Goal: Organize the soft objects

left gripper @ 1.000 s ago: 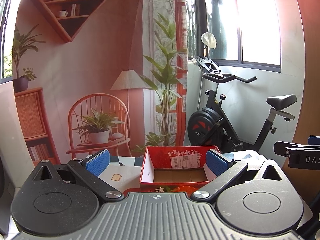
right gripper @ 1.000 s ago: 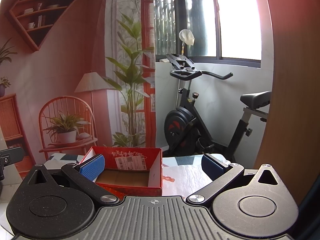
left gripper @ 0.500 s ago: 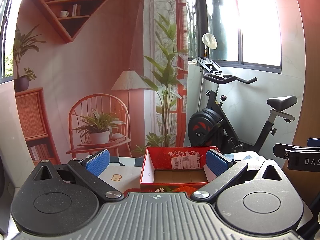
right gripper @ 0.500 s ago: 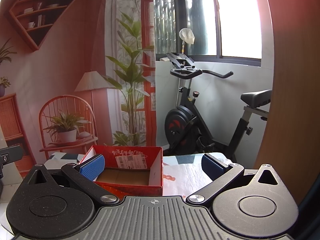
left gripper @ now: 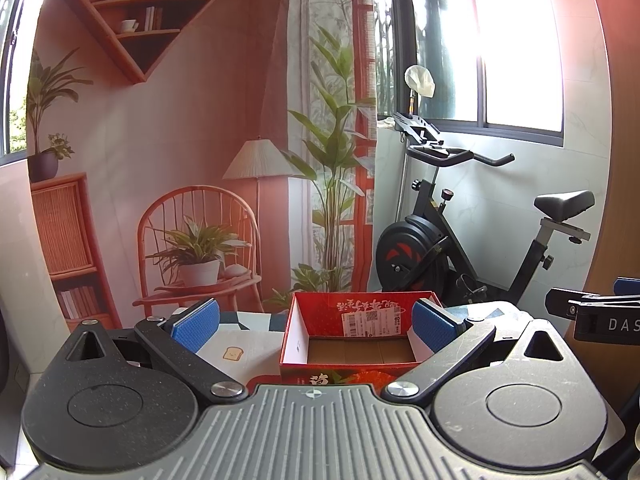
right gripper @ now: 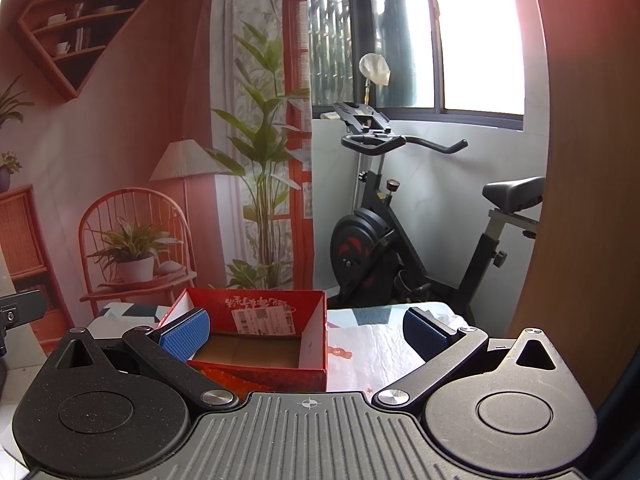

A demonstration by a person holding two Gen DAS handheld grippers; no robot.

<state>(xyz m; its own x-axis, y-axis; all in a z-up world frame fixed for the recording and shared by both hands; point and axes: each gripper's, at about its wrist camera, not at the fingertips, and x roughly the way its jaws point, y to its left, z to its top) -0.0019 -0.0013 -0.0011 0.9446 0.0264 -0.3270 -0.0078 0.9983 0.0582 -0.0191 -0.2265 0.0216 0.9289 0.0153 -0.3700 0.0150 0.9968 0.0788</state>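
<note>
An open red cardboard box [left gripper: 362, 340] with a bare brown floor and a white shipping label stands on the patterned table [left gripper: 240, 340]; it also shows in the right wrist view [right gripper: 260, 344]. My left gripper [left gripper: 316, 322] is open and empty, held in front of the box. My right gripper [right gripper: 306, 328] is open and empty, its left pad over the box's left wall. No soft objects are in view. The right gripper's side shows at the right edge of the left wrist view [left gripper: 596, 316].
A black exercise bike [left gripper: 460, 240] stands behind the table on the right, under a window. A printed backdrop [left gripper: 180, 140] of a chair, plants and shelf hangs behind. A wooden panel [right gripper: 580, 200] rises at the right.
Both grippers have shifted very slightly; the box sits a touch lower in the right wrist view. Both stay open and empty.
</note>
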